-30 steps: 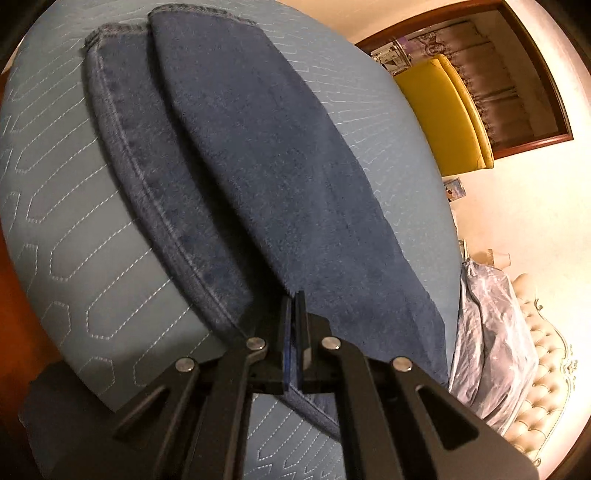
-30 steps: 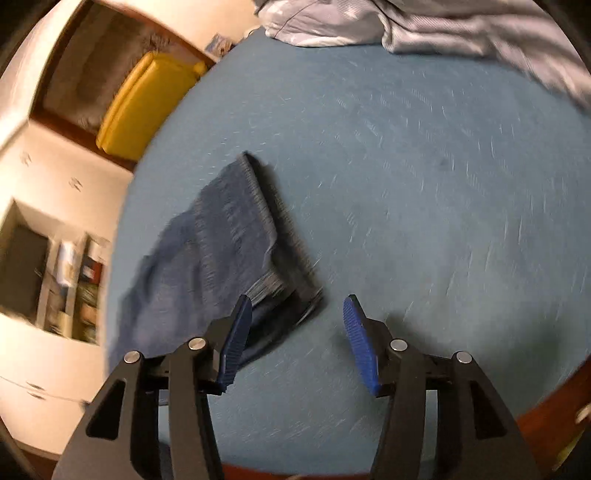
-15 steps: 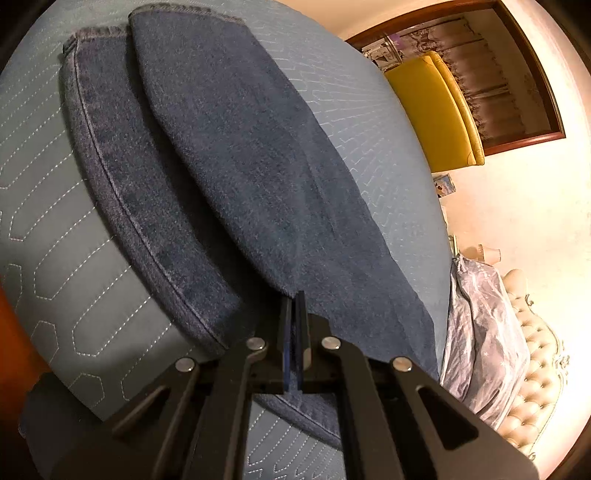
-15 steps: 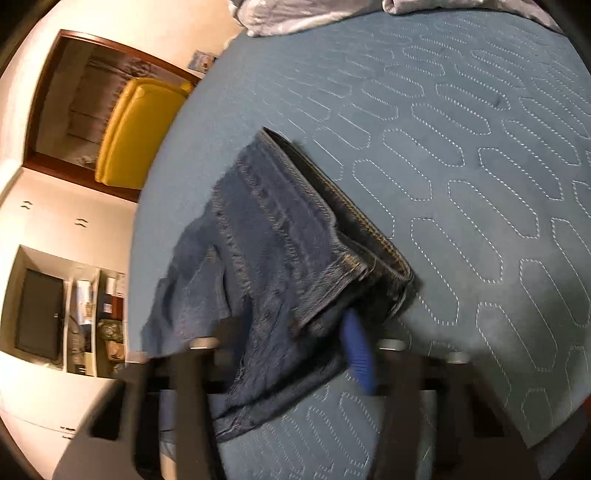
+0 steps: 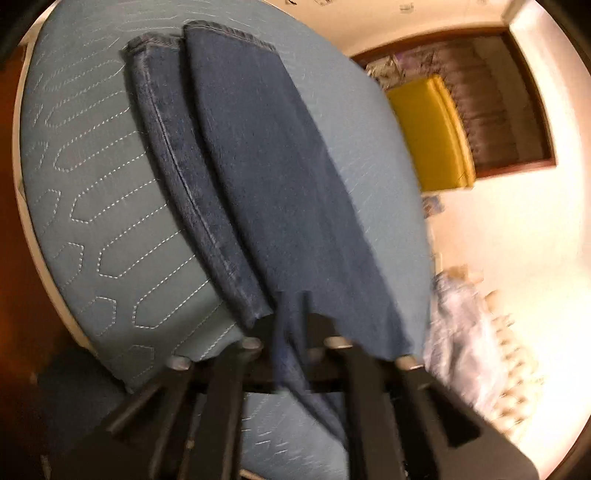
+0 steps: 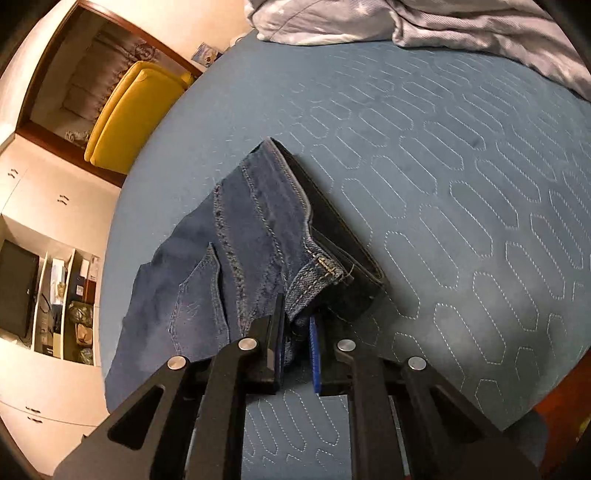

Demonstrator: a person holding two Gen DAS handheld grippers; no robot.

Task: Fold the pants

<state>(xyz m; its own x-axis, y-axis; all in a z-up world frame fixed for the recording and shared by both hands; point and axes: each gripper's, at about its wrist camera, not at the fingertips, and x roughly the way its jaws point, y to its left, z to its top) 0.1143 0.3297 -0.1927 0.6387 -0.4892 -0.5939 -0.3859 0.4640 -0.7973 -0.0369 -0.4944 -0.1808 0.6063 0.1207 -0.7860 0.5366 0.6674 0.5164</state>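
Observation:
Dark blue jeans [image 5: 266, 166] lie on the blue quilted bed [image 5: 110, 221], the two legs side by side and running away from my left gripper [image 5: 293, 325]. Its jaws are opening; a fold of denim hangs loosely between them and covers the fingertips, and the view is blurred. In the right wrist view the waist end of the jeans [image 6: 240, 240] lies rumpled, with a belt loop and a pocket showing. My right gripper [image 6: 297, 332] is shut on the waistband edge, its blue pads pressing the denim.
A grey duvet [image 6: 406, 22] is bunched at the far side of the bed [image 6: 443, 184]. A yellow chair [image 6: 129, 114] stands beyond the bed by a doorway. Open shelves [image 6: 55, 295] fill the left wall. A tufted headboard [image 5: 517, 350] is at the right.
The right jaws went from wide open beside the waistband to shut on it. The left jaws, shut on the leg fabric before, have parted, and that gripper has shifted along the jeans.

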